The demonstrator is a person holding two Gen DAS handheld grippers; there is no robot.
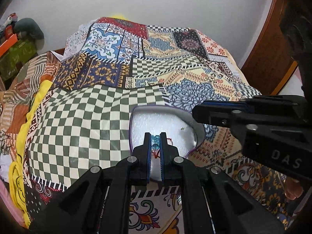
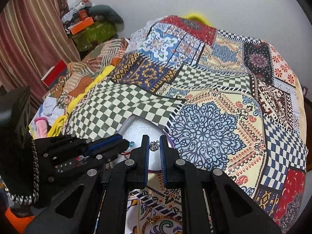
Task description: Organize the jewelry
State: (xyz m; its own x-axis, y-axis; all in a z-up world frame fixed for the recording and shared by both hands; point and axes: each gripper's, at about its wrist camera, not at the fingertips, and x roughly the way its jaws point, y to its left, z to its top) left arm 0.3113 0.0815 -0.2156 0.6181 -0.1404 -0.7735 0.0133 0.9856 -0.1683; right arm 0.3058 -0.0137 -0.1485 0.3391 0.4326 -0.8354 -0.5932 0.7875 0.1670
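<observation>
- While both grippers are held over a patchwork bedspread [image 1: 109,117], a white-lined jewelry box [image 1: 136,124] is seen lying open on it, just below the centre of each view.
- At about 6 o'clock in the left wrist view, the left gripper [image 1: 155,143] is seen with its jaws drawn nearly together, and a blue beaded piece [image 1: 155,146] on red thread is pinched between the blue pads [image 1: 149,152], directly above the box's white lining.
- From 3 o'clock in that same view, the right gripper [image 1: 197,114] is seen reaching in over the box's right rim.
- At 6 o'clock in the right wrist view, the right gripper's jaws are likewise pressed close, and a small silver ornament [image 2: 154,145] is gripped at their tips, above the box's lining near its right edge.
- From 9 o'clock there, the left gripper is seen entering, a blue bead showing at its tip over the lining.
</observation>
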